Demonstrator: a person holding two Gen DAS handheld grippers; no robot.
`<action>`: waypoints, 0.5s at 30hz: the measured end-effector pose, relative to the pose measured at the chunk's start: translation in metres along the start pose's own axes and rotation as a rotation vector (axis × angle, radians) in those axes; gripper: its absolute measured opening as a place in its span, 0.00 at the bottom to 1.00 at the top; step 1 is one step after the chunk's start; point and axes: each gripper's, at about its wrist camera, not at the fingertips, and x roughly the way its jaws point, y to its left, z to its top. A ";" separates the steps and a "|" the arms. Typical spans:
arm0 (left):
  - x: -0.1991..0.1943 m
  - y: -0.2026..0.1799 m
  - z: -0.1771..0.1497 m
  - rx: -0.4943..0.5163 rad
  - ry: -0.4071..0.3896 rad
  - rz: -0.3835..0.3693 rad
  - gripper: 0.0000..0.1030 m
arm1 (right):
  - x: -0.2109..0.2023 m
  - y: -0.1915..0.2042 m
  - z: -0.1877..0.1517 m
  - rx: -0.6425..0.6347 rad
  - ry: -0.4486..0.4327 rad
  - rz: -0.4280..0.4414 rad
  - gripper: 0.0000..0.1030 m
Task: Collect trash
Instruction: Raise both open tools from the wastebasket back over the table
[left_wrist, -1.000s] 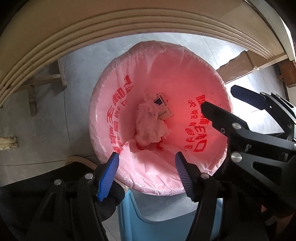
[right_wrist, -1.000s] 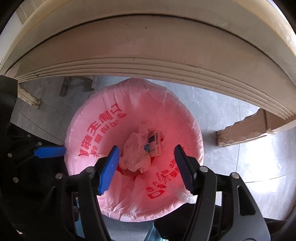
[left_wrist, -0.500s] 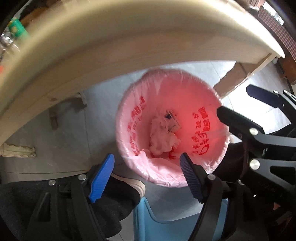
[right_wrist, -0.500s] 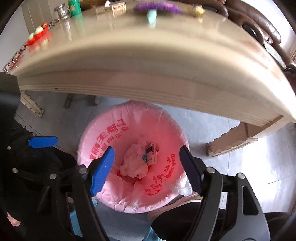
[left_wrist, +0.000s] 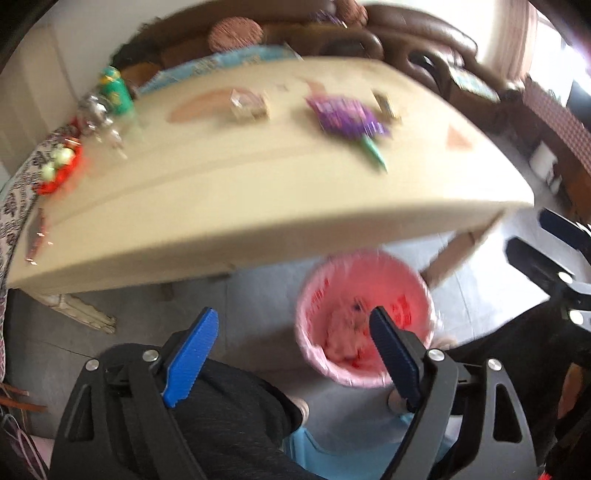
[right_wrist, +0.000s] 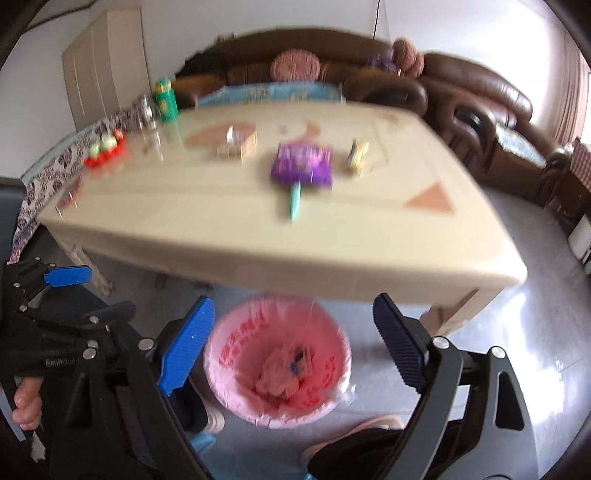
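Observation:
A pink-lined trash bin (left_wrist: 364, 317) stands on the floor under the table's front edge, with crumpled paper and a small box inside; it also shows in the right wrist view (right_wrist: 277, 365). On the beige table (right_wrist: 221, 229) lie a purple wrapper (right_wrist: 301, 164), a green stick-like item (right_wrist: 294, 199) and a small yellow packet (right_wrist: 356, 153). The purple wrapper also shows in the left wrist view (left_wrist: 347, 116). My left gripper (left_wrist: 291, 350) is open and empty above the floor. My right gripper (right_wrist: 295, 343) is open and empty above the bin.
A clear square dish (right_wrist: 238, 142), a green bottle (right_wrist: 165, 98), glass jars (right_wrist: 144, 110) and a red tray (right_wrist: 105, 153) stand on the table's far left. A brown sofa (right_wrist: 443, 96) runs behind. A blue stool (left_wrist: 332, 450) and the person's legs are below.
Both grippers have risen and tilted up from just over the bin. The table top and sofa have come into view, and the bin looks smaller and lower. Both stay open.

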 end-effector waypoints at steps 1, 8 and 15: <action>-0.008 0.004 0.005 -0.012 -0.019 -0.004 0.83 | -0.008 -0.001 0.005 0.001 -0.020 -0.001 0.85; -0.048 0.022 0.049 -0.038 -0.133 0.021 0.87 | -0.044 -0.004 0.049 -0.019 -0.160 0.000 0.89; -0.055 0.039 0.099 -0.038 -0.193 0.074 0.88 | -0.034 -0.008 0.086 -0.025 -0.194 0.024 0.90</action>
